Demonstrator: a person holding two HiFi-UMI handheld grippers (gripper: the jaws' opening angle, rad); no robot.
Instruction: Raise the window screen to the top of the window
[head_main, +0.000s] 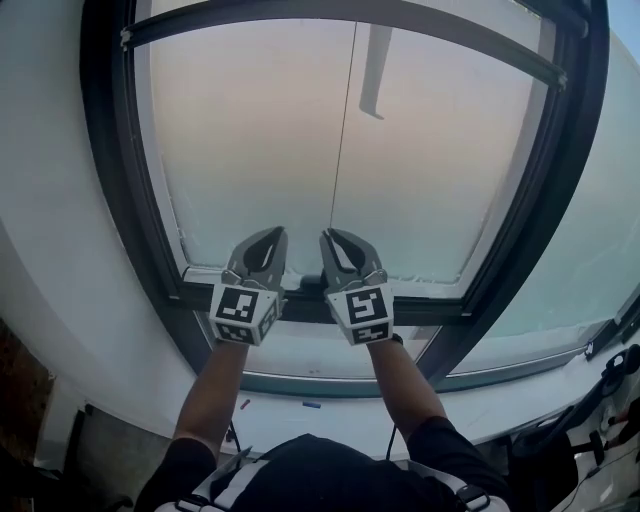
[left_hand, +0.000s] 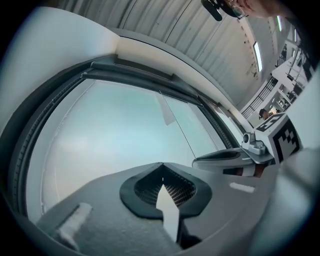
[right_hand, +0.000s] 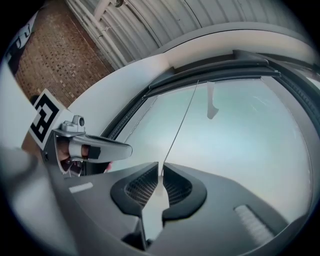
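Black metal window frame (head_main: 115, 200) is ringing everything ahead of both sets of fingers, w/ curved white wall (head_main: 50, 230) running outside it. Pale translucent window screen (head_main: 250, 150) is filling the frame in front of & above the fingertips. Its lower edge is sitting low in the window, just under the tips, by the dark cross bar (head_main: 440, 312). Screen vs glass behind: hard to split.

White sill (head_main: 340, 418) is lying below & behind the fingers. Flat white wand (head_main: 375, 70) is hanging high over the screen, well above the right fingers. Thin pale cord (head_main: 343, 130) is dropping straight down from the top to the right tips.

Left gripper (head_main: 277, 233) is sitting just beside the right one, its fingers (left_hand: 145, 190) pressed together at the tips w/ nothing showing between. Right gripper (head_main: 329, 236) is closing its fingers (right_hand: 137, 190) almost fully, pinching the cord's lower end.

Gripper bodies & marker cubes are covering the mid part of the cross bar in head view. Dark gear (head_main: 610, 390) at far right is being cut off by the pic edge. Small blue & red bits on the sill are too small to ID. Whether the left tips are touching the screen: can't tell.
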